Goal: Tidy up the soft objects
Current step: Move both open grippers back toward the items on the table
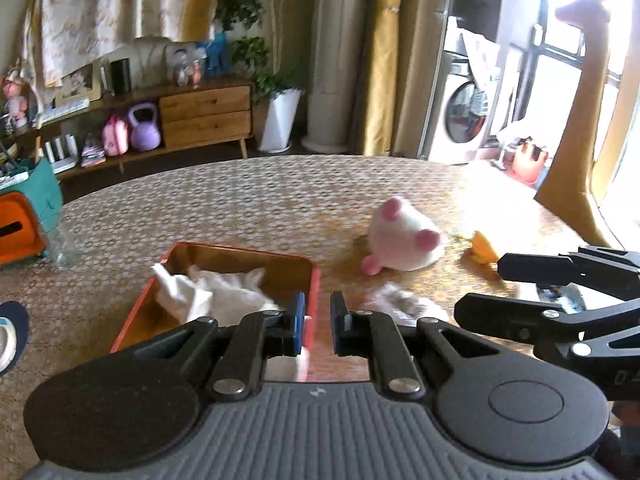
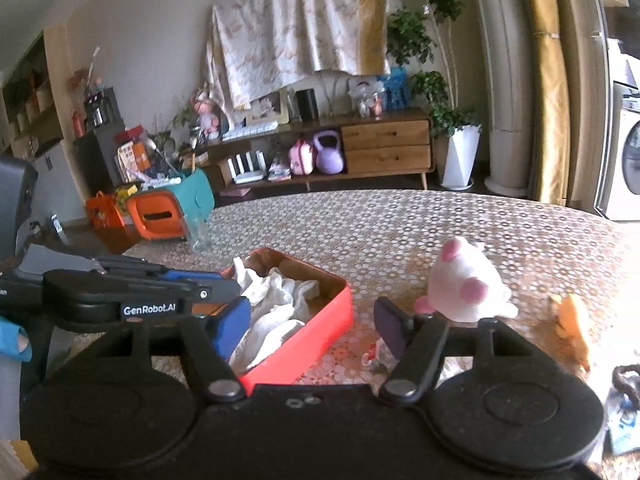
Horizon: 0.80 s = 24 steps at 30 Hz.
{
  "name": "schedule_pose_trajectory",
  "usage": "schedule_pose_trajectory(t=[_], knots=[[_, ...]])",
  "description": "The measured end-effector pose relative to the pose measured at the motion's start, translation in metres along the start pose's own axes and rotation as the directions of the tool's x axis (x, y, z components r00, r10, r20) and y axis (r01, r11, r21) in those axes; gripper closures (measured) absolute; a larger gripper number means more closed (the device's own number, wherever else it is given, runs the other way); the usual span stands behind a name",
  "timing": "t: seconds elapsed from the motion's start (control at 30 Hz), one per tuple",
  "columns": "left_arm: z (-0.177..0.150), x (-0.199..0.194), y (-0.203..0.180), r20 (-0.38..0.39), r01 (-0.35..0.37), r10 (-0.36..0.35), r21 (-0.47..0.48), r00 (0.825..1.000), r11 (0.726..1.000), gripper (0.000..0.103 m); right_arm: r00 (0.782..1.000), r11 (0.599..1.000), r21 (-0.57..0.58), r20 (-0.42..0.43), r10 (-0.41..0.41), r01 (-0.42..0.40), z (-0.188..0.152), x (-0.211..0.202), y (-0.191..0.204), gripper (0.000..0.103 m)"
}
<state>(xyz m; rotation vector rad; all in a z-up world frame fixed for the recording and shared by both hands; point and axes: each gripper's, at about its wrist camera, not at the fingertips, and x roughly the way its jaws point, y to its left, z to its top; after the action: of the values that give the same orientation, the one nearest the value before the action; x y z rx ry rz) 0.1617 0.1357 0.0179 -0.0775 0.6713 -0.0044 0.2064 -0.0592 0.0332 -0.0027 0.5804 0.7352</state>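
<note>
A red tray (image 1: 316, 280) (image 2: 340, 304) on the patterned table holds crumpled white cloth (image 1: 224, 292) (image 2: 276, 304). A white and pink plush toy (image 1: 404, 236) (image 2: 468, 284) lies on the table to the tray's right. An orange plush (image 1: 484, 246) (image 2: 572, 320) lies further right. A grey-white soft item (image 1: 396, 300) lies near my left gripper. My left gripper (image 1: 317, 320) hovers over the tray's right wall, jaws a narrow gap apart with nothing between them. My right gripper (image 2: 312, 320) is wide open and empty above the tray's near right corner.
The round table (image 1: 260, 208) (image 2: 380, 224) has a honeycomb cloth. A clear glass (image 1: 66, 248) (image 2: 200, 236) stands at its left edge. A giraffe toy (image 1: 588, 112) stands at the right. A small wrapper (image 2: 372, 354) lies by the tray. A dark object (image 2: 626, 380) lies at right.
</note>
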Motion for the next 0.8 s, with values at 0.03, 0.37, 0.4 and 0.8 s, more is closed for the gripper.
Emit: schedule_pose_trajectory(t=[0.03, 0.37, 0.4, 0.8], knots=[[0.0, -0.001, -0.006, 0.003, 0.011, -0.011, 0.001, 1.0, 1.0, 0.09, 1.0, 1.0, 0.004, 0.008, -0.005, 0.005, -0.002, -0.006, -0.003, 0.033], [-0.009, -0.003, -0.061, 0.021, 0.107, -0.108, 0.016, 0.994, 0.994, 0.043, 0.991, 0.991, 0.064, 0.07, -0.118, 0.114, -0.026, -0.072, -0.053, 0.025], [-0.011, -0.003, -0.066, 0.029, 0.11, -0.111, 0.018, 0.993, 0.994, 0.033, 0.989, 0.989, 0.078, 0.072, -0.131, 0.125, -0.03, -0.078, -0.06, 0.025], [-0.035, 0.026, -0.102, -0.009, 0.138, -0.138, 0.023, 0.99, 0.99, 0.02, 0.962, 0.948, 0.184, 0.042, -0.27, 0.258, -0.081, -0.117, -0.124, 0.013]])
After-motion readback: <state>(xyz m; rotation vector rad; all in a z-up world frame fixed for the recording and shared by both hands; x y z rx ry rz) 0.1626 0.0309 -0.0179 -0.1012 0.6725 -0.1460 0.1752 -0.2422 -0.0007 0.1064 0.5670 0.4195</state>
